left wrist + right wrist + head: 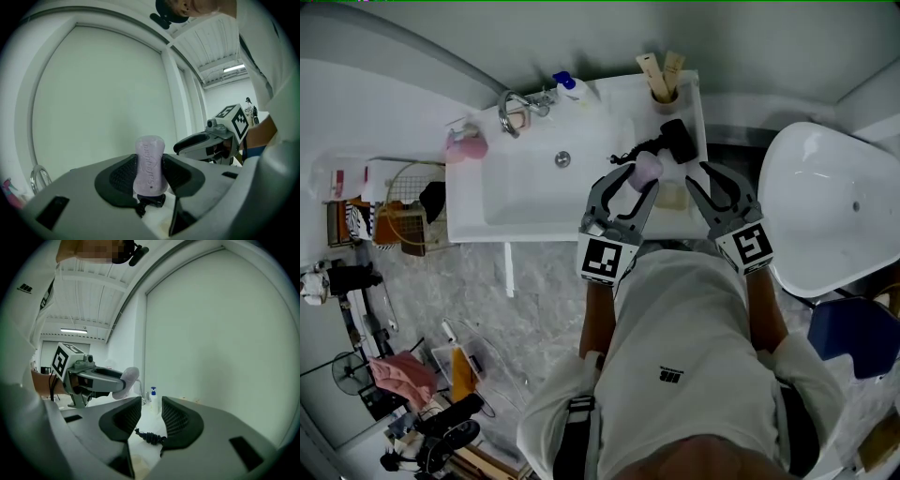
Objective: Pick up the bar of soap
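The bar of soap is pale lilac with rounded ends. My left gripper is shut on it and holds it above the right end of the white sink. In the left gripper view the soap stands upright between the two black pads, its stamped lettering facing the camera. My right gripper hangs just to the right over the sink's ledge. In its own view the right gripper is open with nothing between its fingers, and the soap shows to its left.
A faucet, a blue-capped pump bottle and a cup of wooden brushes line the sink's back edge. A black corded object lies on the ledge by the grippers. A white toilet stands at the right and a wire basket at the left.
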`<action>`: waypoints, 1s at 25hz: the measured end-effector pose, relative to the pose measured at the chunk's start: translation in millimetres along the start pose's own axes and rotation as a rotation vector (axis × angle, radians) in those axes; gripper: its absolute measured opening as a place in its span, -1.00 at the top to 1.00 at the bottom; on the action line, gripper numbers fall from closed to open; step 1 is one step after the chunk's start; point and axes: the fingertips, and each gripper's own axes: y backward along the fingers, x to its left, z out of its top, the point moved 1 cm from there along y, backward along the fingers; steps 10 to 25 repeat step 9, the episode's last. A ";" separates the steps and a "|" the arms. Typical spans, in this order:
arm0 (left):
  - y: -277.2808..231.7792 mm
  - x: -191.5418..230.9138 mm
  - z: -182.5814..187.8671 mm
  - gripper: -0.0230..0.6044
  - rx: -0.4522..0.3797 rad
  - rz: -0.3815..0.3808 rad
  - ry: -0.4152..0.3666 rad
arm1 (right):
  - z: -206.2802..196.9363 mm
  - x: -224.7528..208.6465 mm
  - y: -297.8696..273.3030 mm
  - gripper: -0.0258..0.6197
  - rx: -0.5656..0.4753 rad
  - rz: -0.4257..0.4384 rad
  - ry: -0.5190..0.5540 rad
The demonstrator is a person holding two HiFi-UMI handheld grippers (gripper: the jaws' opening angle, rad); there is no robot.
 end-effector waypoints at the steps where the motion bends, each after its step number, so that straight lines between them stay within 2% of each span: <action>1: 1.7 -1.1 0.8 0.33 -0.002 0.004 0.000 | 0.6 1.0 0.9 0.46 -0.004 0.002 0.000; 9: 16.2 -11.9 6.8 0.33 -0.018 0.010 -0.013 | 11.5 9.1 13.1 0.47 -0.038 -0.006 0.006; 25: 16.2 -11.9 6.8 0.33 -0.018 0.010 -0.013 | 11.5 9.1 13.1 0.47 -0.038 -0.006 0.006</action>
